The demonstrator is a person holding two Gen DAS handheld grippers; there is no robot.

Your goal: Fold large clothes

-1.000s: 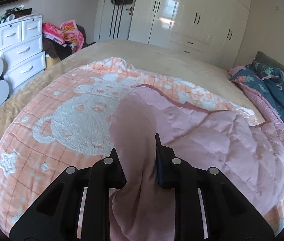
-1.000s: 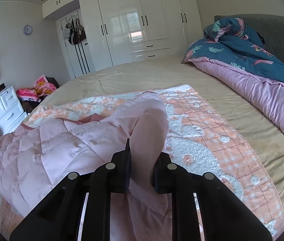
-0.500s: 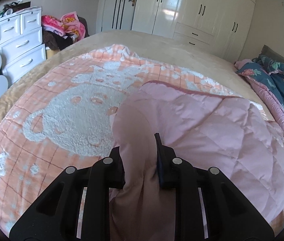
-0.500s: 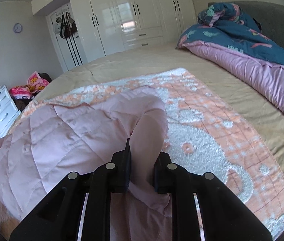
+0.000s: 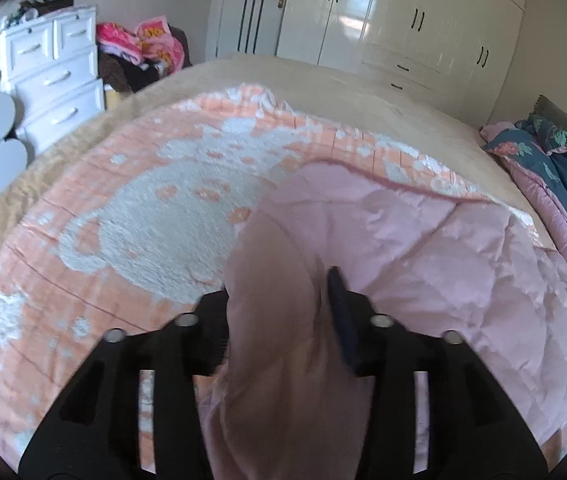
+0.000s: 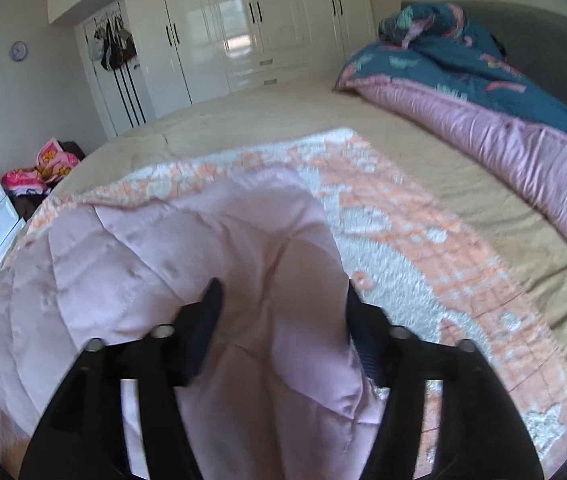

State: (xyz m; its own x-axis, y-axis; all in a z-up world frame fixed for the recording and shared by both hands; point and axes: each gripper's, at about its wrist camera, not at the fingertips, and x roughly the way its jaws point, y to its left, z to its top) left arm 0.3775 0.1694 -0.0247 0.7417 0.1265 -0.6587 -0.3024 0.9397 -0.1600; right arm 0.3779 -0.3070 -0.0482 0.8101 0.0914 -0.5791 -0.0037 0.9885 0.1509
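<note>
A pink quilted garment (image 5: pixel 443 264) lies on an orange and white bear-pattern blanket (image 5: pixel 155 216) spread over the bed. My left gripper (image 5: pixel 279 292) has its fingers spread a little, with a fold of the pink cloth still lying between them. In the right wrist view the same garment (image 6: pixel 143 264) spreads to the left. My right gripper (image 6: pixel 281 300) stands wide open, and a fold of the cloth lies loose between its fingers. The blanket (image 6: pixel 423 248) shows to the right of it.
A beige bedspread (image 6: pixel 283 120) covers the bed. A rolled purple and teal duvet (image 6: pixel 483 120) lies along the headboard side. White wardrobes (image 5: pixel 403 20) stand behind the bed. A white drawer chest (image 5: pixel 55 76) and a pile of clothes (image 5: pixel 143 44) stand at the left.
Both grippers moved forward and down over the blanket, carrying the pink fold over. The right gripper's fingers have spread wide apart, and the left gripper's have opened somewhat.
</note>
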